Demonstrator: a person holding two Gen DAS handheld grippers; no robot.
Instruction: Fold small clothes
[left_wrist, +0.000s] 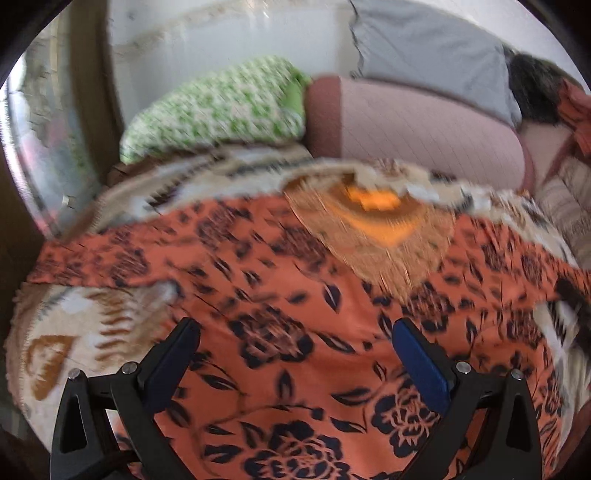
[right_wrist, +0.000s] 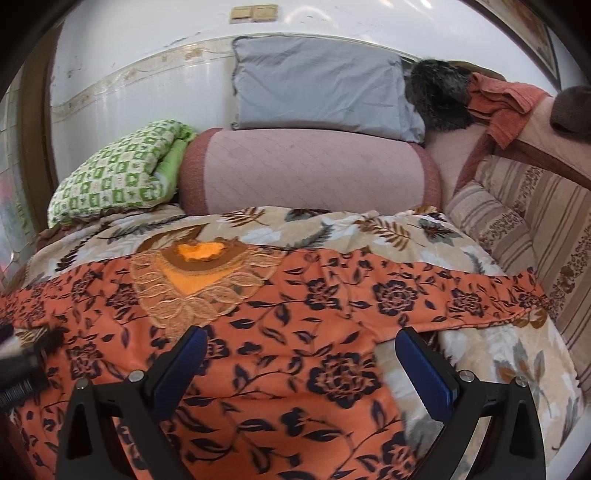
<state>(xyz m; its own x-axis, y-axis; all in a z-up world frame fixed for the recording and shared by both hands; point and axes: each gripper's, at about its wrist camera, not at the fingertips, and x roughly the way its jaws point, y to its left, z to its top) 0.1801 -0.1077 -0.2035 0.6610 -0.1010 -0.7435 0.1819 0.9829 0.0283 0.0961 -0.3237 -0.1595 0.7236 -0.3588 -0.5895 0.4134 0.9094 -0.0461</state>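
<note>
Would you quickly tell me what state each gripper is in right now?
Left gripper: open, holding nothing, over the orange garment.
Right gripper: open, holding nothing, over the same garment.

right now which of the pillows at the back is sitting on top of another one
The grey pillow. It rests on top of the pink quilted bolster against the wall, while the green-and-white checked pillow lies lower, to the bolster's left on the bed.
</note>
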